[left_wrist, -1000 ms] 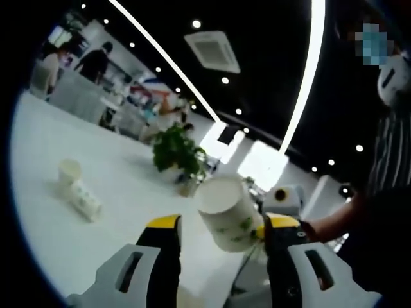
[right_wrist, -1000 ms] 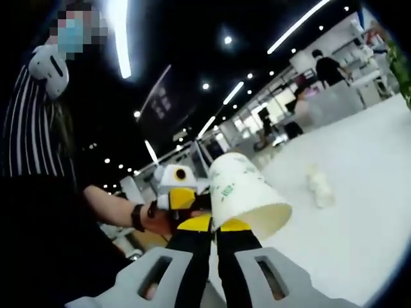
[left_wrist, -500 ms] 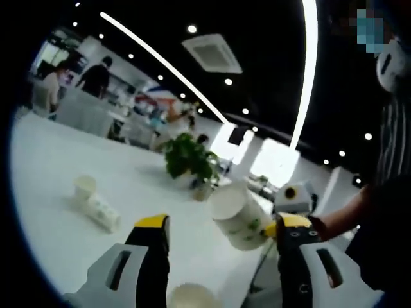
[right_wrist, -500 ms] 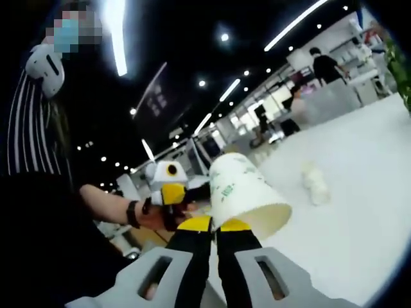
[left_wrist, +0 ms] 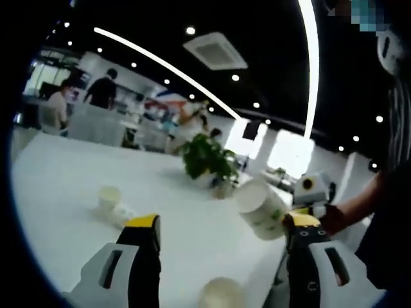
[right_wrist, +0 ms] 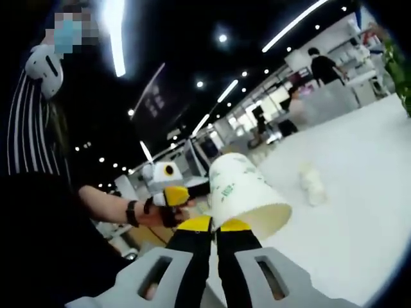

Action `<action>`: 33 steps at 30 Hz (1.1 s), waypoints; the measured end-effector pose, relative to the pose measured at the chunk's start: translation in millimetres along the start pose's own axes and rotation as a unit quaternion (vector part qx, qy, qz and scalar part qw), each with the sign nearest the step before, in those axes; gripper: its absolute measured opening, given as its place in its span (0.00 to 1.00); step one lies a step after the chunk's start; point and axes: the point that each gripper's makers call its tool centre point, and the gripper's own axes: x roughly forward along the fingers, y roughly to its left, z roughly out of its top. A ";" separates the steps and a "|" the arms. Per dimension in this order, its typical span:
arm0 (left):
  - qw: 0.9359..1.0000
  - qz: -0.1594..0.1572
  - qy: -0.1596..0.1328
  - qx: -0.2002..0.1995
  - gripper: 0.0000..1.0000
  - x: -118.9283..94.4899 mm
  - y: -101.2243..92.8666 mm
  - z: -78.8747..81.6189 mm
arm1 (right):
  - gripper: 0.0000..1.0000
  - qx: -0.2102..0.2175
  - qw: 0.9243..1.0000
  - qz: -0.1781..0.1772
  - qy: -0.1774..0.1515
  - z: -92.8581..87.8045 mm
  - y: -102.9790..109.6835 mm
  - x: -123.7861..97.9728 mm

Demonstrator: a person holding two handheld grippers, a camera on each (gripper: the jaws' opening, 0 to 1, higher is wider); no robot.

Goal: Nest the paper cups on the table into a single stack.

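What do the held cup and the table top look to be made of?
Held cup: likely paper, matte white with a green print and a thin rolled rim, gripped by the right tool. Table top: smooth white, faintly glossy, perhaps laminate; can't tell for certain.

Cut off at six o'clock in the left gripper view: a paper cup (left_wrist: 220, 295). Too blurred to count: cups in the far stack (right_wrist: 313, 185). Unreadable: green print on held cup (right_wrist: 246, 195).
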 end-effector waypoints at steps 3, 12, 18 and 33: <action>1.000 0.009 -0.001 0.003 0.80 -3.0 5.2 0.6 | 0.00 0.002 1.000 -0.002 -0.001 -0.4 -1.3 -1.1; 0.998 0.049 -0.007 0.029 0.88 -14.1 22.5 4.5 | 0.00 0.005 1.000 -0.005 0.001 -0.7 -3.1 -2.3; 0.997 0.062 -0.005 0.041 0.93 -19.7 31.1 6.2 | 0.00 0.004 1.000 -0.006 0.007 0.9 -3.9 -3.7; 0.994 0.085 0.033 0.065 0.99 -32.8 45.3 -1.9 | 0.00 -0.006 0.999 -0.019 0.035 10.4 -11.1 -11.2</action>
